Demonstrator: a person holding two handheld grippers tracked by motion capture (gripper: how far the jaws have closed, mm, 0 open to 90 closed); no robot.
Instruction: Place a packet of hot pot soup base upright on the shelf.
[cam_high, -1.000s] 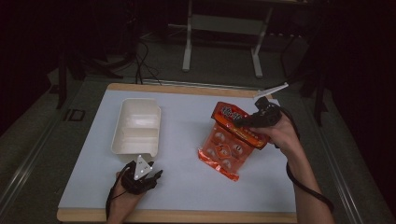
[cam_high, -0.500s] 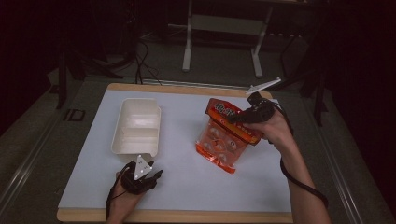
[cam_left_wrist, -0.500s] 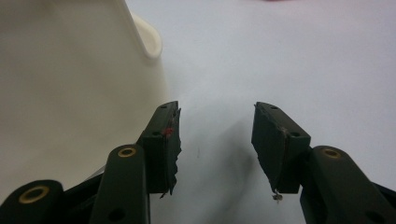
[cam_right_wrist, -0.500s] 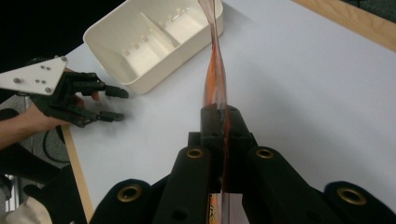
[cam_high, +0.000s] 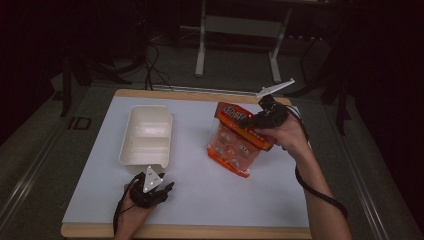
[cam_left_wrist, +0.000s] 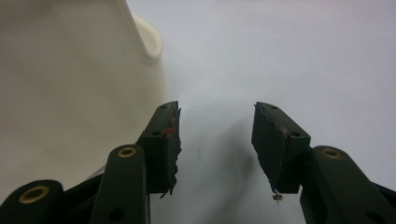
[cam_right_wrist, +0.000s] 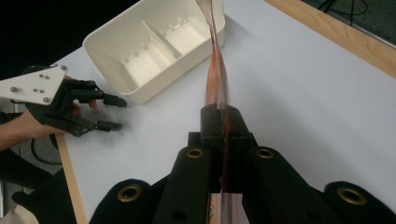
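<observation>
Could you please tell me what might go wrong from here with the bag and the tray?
The right gripper pinches only the top edge of the orange plastic snack bag, so it could slip or tear. The bag hangs loose and might swing against the cream two-compartment tray, which the open left gripper is not holding.

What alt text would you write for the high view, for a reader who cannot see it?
The right tongs hold an orange packet by its top, above a white table. A cream tray sits to its left, with the left tongs open near the tray's front end.
</observation>
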